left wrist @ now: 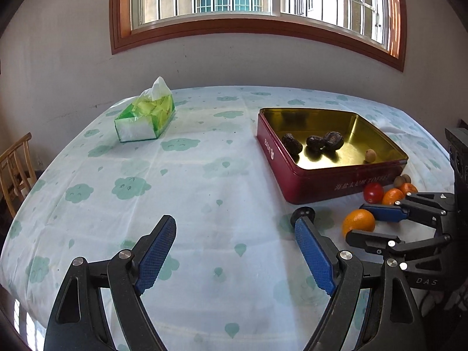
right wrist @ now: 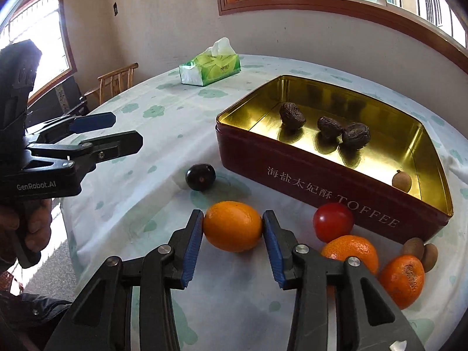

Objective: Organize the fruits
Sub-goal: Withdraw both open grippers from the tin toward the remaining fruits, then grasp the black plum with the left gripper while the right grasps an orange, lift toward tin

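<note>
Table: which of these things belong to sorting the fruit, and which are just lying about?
Job: orange between the right gripper pads, toffee tin, dates, longan, tomato, dark plum, two tangerines.
Lying about: tissue pack, chair.

The table [left wrist: 204, 204] bears a tin [right wrist: 292, 175], tissues [right wrist: 210, 68] and loose fruit [right wrist: 333, 222].

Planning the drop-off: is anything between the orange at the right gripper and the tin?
Mostly clear: the orange faces the tin's near wall across bare cloth. The red fruit sits just to its right.
</note>
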Demonstrator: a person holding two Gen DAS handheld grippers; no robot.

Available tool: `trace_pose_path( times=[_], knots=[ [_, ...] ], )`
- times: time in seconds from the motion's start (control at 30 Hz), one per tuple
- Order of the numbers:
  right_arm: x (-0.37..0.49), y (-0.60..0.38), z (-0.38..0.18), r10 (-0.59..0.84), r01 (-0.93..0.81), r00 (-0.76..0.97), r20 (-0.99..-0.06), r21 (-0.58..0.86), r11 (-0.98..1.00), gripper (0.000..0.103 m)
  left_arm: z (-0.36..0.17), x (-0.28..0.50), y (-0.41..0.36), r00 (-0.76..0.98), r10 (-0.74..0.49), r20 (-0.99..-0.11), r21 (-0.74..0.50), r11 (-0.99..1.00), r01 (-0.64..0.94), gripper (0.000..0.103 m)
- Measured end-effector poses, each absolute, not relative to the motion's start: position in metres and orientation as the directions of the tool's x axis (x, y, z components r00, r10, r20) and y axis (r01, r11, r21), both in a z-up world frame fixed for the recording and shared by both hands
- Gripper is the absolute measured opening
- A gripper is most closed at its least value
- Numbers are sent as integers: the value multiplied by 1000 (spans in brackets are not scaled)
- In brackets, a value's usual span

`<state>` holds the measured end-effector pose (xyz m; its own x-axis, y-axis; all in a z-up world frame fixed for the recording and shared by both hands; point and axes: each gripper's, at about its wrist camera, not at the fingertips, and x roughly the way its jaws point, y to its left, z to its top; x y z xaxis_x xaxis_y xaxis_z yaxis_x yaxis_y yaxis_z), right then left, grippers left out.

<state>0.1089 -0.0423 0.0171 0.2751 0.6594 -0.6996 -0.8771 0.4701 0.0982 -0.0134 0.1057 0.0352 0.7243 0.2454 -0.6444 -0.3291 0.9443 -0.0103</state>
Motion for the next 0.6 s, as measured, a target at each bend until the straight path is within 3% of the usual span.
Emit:
trace_pose_path(
  times=[0.2, 0.37, 0.6],
  knots=[
    [104, -100, 40, 709, -810, 394, -584, 144, 569, 38, 29, 10, 80, 733, 170, -659, -6, 973, -231, 84],
    [134, -170, 42, 592, -636, 556, -584, 159, 755, 38, 18, 40, 75, 715, 142, -685, -38, 973, -229, 83],
    [169, -218, 22, 500, -486, 596, -628, 213, 847, 38, 0, 67, 74, 644, 97, -759, -53, 976, -209, 57]
  ],
)
